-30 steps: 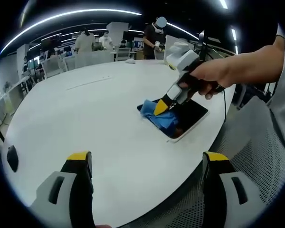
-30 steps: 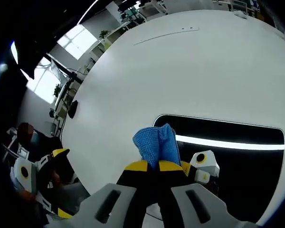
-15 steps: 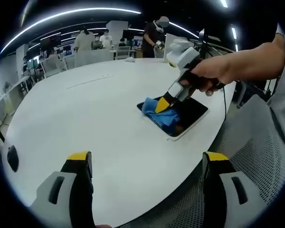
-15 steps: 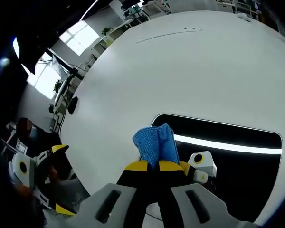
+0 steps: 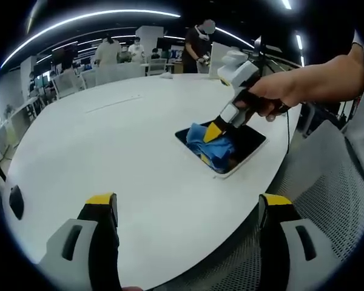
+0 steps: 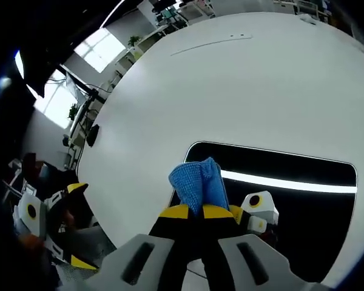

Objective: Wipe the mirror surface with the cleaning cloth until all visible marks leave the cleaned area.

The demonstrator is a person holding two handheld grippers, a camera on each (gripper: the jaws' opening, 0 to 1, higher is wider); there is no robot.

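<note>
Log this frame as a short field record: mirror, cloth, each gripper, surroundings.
mirror: dark rectangular mirror flat on the white round table, near its edge
cloth: blue cleaning cloth pressed on the mirror's end
right gripper: right gripper shut on the cloth, tips down on the mirror
left gripper: left gripper open, empty, above the table edge
surroundings: people standing beyond the table

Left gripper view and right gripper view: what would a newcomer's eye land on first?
The bright blue cleaning cloth, pinched in the yellow-tipped right gripper, pressed onto the dark rectangular mirror near the round white table's edge. In the right gripper view, the mirror reflects a white ceiling light strip. The left gripper hangs open over the table's near edge.
</note>
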